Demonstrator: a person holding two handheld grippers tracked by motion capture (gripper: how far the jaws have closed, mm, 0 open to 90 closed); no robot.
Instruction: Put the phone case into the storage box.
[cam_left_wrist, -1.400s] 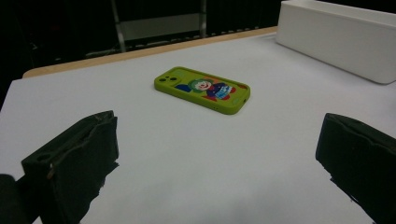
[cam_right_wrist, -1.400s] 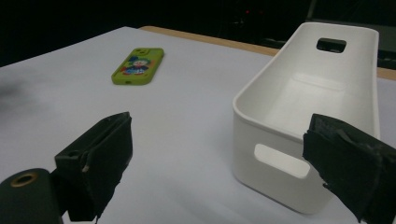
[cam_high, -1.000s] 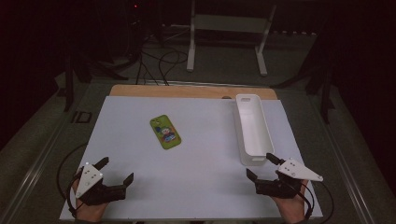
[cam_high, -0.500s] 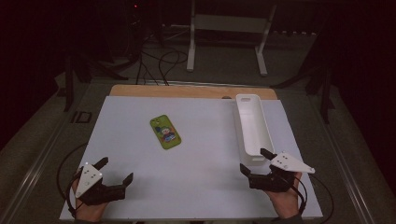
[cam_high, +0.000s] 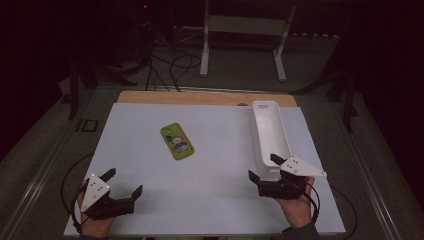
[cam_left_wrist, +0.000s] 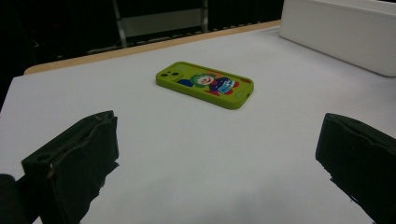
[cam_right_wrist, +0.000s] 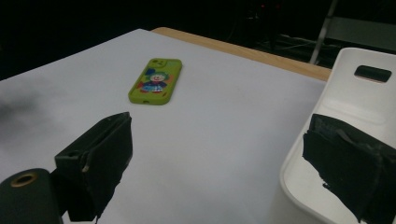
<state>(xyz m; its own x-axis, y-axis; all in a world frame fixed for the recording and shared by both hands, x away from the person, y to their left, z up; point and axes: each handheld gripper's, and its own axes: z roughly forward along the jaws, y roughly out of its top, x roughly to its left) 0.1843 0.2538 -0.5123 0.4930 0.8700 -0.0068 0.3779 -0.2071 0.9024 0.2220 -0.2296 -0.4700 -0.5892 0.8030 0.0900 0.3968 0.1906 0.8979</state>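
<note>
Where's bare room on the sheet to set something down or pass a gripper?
Widest bare patch: between the green phone and the white tray. Bare too is the near strip between the left gripper and right gripper. It is tight at the tray's near end, where the right gripper's open jaws crowd its rim.

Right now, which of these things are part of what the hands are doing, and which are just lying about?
In the job:
right gripper, open at the white tray's near end
white tray
left gripper, open
green phone

Lying about:
metal stand
floor cables
</note>
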